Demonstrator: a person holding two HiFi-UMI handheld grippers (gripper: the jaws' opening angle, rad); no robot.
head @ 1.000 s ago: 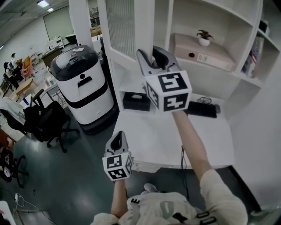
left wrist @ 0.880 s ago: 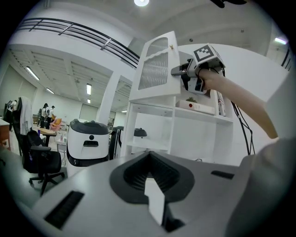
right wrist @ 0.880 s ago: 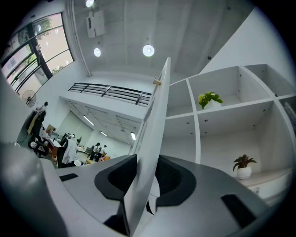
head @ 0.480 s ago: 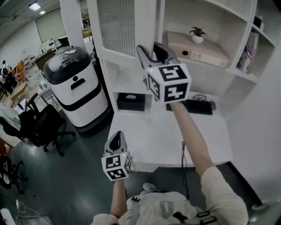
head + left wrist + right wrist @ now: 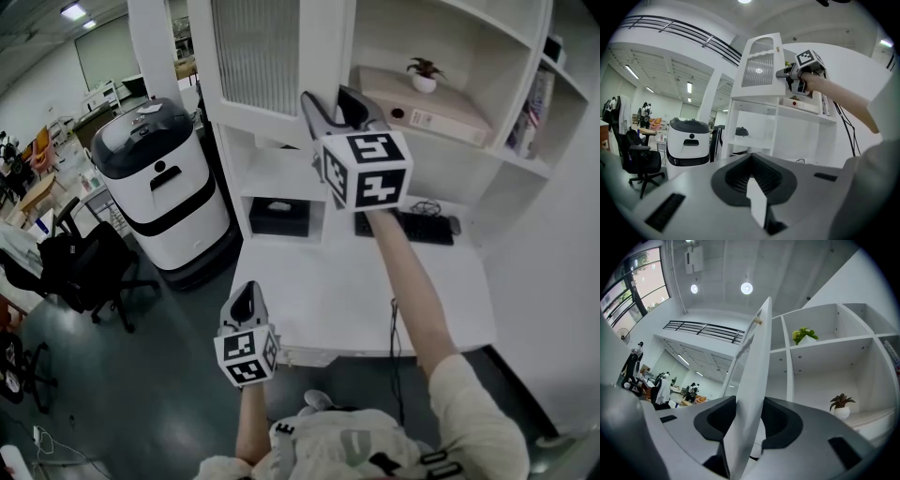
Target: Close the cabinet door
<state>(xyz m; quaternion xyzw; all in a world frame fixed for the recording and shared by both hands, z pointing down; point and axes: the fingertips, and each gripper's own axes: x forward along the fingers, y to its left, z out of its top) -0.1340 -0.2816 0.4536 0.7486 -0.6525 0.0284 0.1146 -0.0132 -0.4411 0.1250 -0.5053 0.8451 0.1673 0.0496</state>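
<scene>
Cabinet door stood part open, its edge between the jaws of the right gripper, which had just been opening and looked loose; a steady push should shut it. Left gripper hung closed, empty

My right arm is raised and outstretched. The right gripper has just been opening its jaws, loose around the door edge. The left gripper is held low, jaws together.

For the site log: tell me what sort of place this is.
Likely an office or lab: a white desk with a keyboard, a black swivel chair, shelves with a potted plant.
</scene>
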